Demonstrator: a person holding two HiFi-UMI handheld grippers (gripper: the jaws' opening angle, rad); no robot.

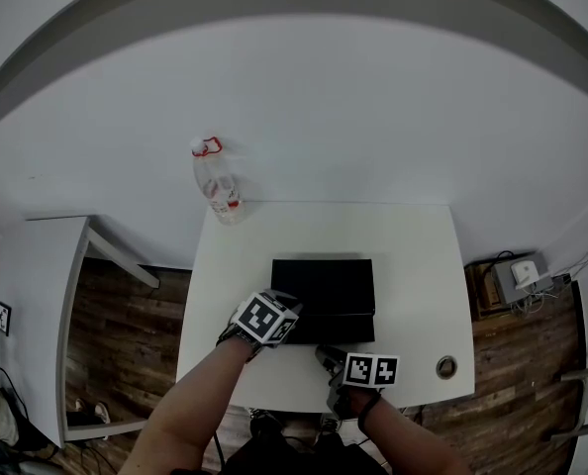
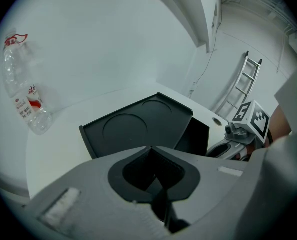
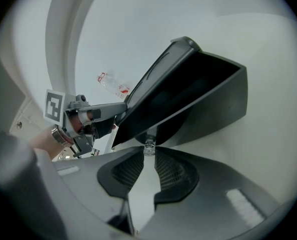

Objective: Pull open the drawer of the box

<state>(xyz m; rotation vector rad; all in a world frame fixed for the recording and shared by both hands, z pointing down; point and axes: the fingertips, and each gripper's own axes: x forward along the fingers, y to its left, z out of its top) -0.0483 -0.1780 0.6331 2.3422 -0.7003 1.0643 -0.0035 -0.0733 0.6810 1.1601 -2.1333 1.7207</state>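
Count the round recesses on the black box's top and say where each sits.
2. Both lie on the black box's top: one round recess nearer in the left gripper view, the other beyond it. None seems hidden.

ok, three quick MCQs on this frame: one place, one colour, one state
1. Where is the plastic bottle?
A. back-left corner of the table
B. front-right corner
C. on the floor

2. Colour of the box?
A. white
B. black
C. red

3. State of the right tongs?
A. wide open, empty
B. closed on a small clear knob
C. gripping the bottle

Answers: 1 A, the head view shows it at that corner; 2 B, it is black in every view; 3 B, the right gripper view shows the tips pinching the knob.
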